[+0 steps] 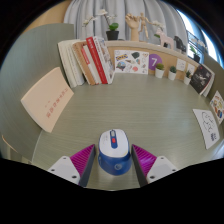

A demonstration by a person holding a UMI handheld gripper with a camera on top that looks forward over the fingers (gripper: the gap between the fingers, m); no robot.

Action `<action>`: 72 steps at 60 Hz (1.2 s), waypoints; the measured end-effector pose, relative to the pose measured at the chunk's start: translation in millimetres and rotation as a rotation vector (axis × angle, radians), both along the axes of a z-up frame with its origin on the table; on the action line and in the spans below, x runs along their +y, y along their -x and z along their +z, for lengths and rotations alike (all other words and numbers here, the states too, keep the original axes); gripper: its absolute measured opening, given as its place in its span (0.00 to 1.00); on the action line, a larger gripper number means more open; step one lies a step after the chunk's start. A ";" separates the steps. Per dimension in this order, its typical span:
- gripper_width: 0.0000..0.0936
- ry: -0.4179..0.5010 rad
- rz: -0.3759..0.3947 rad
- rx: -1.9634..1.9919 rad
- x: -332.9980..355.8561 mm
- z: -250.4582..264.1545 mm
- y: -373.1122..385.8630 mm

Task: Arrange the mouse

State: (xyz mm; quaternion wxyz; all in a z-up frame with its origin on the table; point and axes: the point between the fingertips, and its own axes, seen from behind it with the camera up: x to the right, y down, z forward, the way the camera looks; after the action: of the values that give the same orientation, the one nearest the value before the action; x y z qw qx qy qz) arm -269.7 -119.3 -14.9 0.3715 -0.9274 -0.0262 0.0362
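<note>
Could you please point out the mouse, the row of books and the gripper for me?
mouse (113, 150): gripper view, on its blue-and-white top, between the open fingers.
books (85, 60): gripper view, on the upright spines.
gripper (113, 163): gripper view, midway between its fingertips.

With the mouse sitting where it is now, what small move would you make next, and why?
Probably close the tool: the white-and-blue computer mouse rests on the grey-green tabletop between the open magenta-padded fingers, with gaps at both sides, so nothing grips it yet.
</note>
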 end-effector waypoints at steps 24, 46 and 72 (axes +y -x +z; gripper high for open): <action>0.40 0.076 -0.048 -0.031 42.4 -1.9 -7.3; 0.41 -0.090 -0.027 0.018 95.2 115.6 -115.9; 0.40 -0.213 -0.077 -0.103 109.8 185.3 -415.6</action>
State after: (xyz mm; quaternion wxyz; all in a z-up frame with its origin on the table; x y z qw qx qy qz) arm 145.8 -9.5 170.4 0.4672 -0.8836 -0.0134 -0.0288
